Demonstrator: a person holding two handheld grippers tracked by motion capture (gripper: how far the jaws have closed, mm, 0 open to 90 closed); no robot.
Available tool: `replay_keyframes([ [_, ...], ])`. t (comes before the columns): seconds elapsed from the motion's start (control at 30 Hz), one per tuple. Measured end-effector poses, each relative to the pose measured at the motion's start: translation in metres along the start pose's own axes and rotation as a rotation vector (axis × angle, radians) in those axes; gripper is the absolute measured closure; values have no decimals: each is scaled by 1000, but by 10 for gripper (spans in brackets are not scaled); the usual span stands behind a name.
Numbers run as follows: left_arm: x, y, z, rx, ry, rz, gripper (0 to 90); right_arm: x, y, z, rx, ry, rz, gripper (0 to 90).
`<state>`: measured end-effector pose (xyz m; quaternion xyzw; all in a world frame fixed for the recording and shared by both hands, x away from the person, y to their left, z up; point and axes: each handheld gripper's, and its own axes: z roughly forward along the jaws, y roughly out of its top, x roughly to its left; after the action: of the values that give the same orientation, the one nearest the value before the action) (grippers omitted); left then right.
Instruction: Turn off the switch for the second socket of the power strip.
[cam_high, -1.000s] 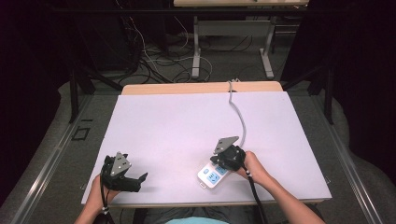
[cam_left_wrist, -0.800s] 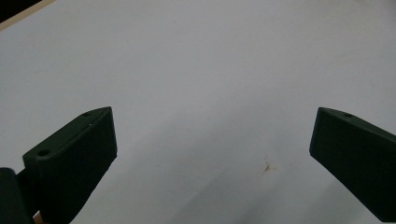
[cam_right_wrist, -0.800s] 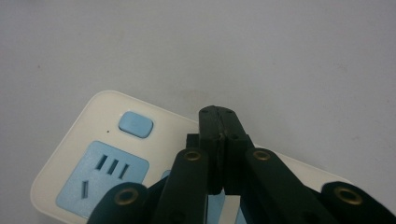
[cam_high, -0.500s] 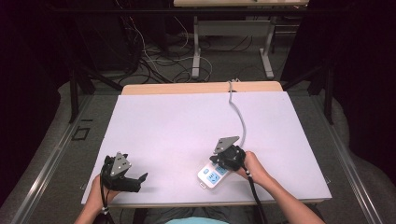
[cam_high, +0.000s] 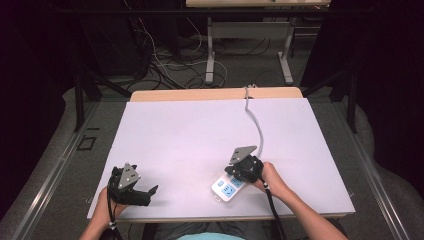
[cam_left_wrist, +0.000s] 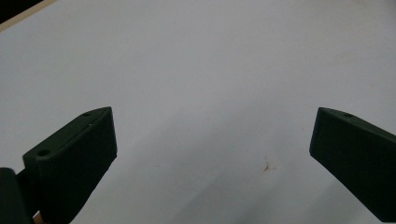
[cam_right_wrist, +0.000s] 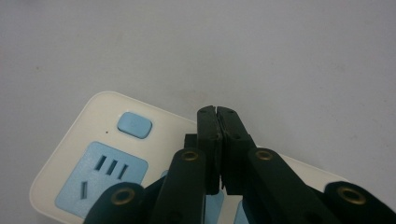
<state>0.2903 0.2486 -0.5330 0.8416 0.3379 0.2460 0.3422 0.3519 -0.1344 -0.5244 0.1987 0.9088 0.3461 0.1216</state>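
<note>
Power strip (cam_high: 228, 186), white with pale blue sockets, is lying on the white tabletop (cam_high: 200, 130) near its front edge, toward your right side, and its pale cord (cam_high: 256, 125) is running away to the far edge. You are holding your right gripper (cam_right_wrist: 218, 109) just over the strip's top face, jaws pressed together with nothing between them; the tips are hanging beside the small blue button (cam_right_wrist: 135, 124), though whether they are touching the casing is unclear. You are resting your left gripper (cam_high: 145, 192) well apart from the strip at the front left, its jaws standing wide over bare tabletop.
</note>
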Motion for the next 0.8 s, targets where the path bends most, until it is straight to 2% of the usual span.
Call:
replay_keyframes([
  [0.2, 0, 0, 0, 2, 1, 1, 6, 1, 1, 0, -3, 0, -4, 874],
  [0.33, 0, 0, 0, 2, 1, 1, 6, 2, 2, -3, -30, -10, -19, 864],
  [0.37, 0, 0, 0, 2, 1, 1, 6, 2, 2, -4, -30, -10, -6, 854],
  [0.43, 0, 0, 0, 2, 0, 2, 6, 1, 3, -6, -50, -10, -20, 813],
  [0.5, 0, 0, 0, 2, 1, 2, 6, 1, 4, -9, -53, -2, -17, 724],
  [0.53, 0, 0, 0, 2, 1, 1, 6, 2, 4, -9, -50, 10, -8, 648],
  [0.57, 0, 0, 0, 2, 1, 1, 6, 1, 5, -9, -50, 16, -21, 578],
  [0.63, 0, 0, 0, 2, 1, 1, 5, 2, 6, -11, -35, 27, 0, 475],
  [0.7, 0, 0, -1, 2, 1, 1, 5, 2, 6, -11, -35, 13, 4, 360],
  [0.8, 0, 0, -1, 2, 1, 1, 5, 1, 6, -12, -26, 21, 12, 245],
])
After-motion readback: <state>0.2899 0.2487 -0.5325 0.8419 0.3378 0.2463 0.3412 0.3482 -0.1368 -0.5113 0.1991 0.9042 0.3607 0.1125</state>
